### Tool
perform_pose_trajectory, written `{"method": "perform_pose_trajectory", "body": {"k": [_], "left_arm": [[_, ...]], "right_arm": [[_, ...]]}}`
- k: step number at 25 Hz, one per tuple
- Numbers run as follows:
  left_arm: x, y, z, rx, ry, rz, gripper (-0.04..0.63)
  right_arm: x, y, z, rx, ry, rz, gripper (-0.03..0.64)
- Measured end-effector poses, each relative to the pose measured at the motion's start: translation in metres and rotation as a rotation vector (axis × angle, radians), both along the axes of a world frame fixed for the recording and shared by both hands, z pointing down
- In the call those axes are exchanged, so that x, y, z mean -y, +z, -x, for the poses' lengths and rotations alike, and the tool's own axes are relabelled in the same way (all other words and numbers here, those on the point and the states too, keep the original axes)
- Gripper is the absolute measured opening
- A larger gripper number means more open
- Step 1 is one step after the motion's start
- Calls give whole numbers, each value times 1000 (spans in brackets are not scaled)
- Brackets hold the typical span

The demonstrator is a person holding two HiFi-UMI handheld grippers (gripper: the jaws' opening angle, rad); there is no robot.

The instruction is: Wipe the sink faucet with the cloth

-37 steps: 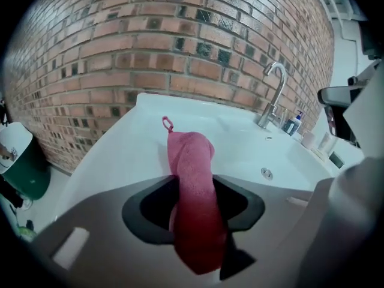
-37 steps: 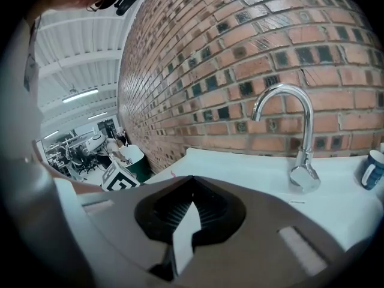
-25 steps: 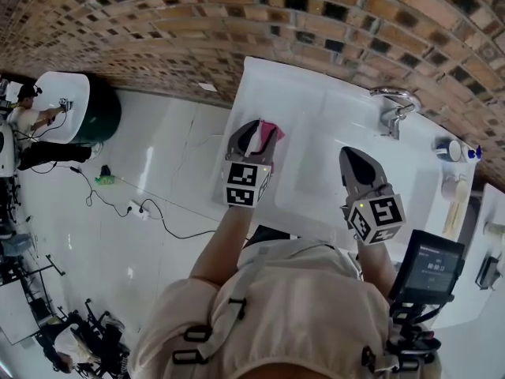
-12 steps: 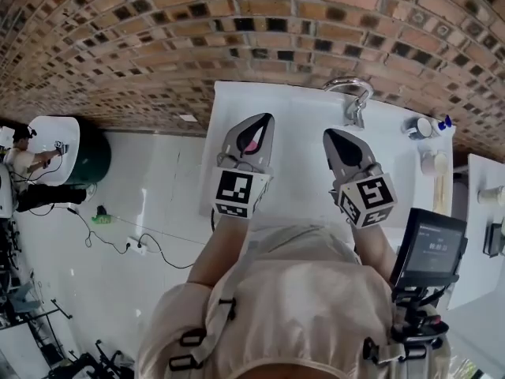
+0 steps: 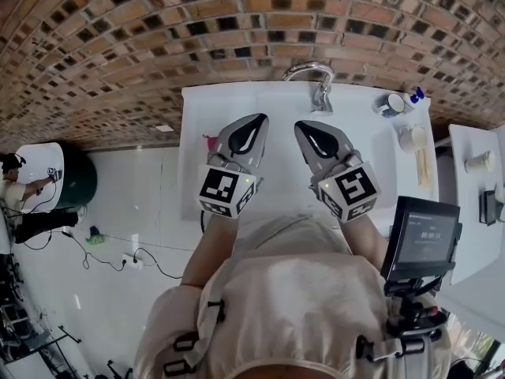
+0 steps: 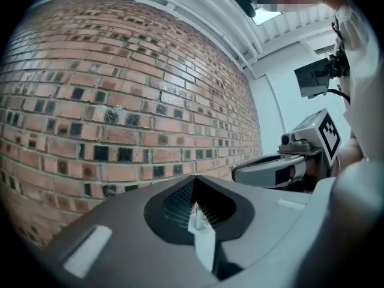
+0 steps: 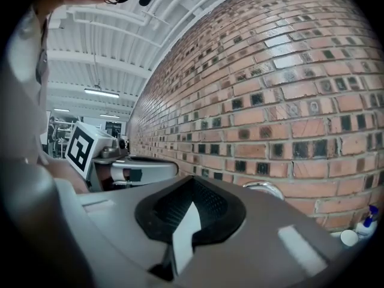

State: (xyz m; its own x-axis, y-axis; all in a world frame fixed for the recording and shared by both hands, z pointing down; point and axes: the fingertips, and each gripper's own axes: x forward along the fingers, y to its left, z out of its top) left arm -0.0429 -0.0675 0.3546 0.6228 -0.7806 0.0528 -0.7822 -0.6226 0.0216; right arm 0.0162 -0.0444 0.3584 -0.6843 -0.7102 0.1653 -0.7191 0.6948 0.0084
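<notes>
Faucet (image 5: pixel 322 91) spout leftward, parallel w/ wall (image 5: pixel 158 38)

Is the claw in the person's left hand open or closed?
Shut. In the left gripper view, the left gripper has its jaws together, with only a thin pale sliver showing between them.

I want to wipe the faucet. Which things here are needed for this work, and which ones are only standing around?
Belong to the job:
- faucet
- pink cloth, near the left edge of the sink

Just lying about, all at the sink's right end:
- mug
- blue-topped bottle
- white cup
</notes>
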Motion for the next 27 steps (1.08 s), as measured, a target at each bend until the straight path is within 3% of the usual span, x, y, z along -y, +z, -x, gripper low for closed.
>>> {"method": "perform_pose_trajectory", "body": {"k": [6, 27], "left_arm": [[-7, 5, -10, -35, 28, 29, 2], [-14, 8, -24, 22, 60, 14, 2]], "right_arm": [[-7, 6, -7, -11, 2, 10, -8], [-12, 7, -7, -18, -9, -14, -8]]}}
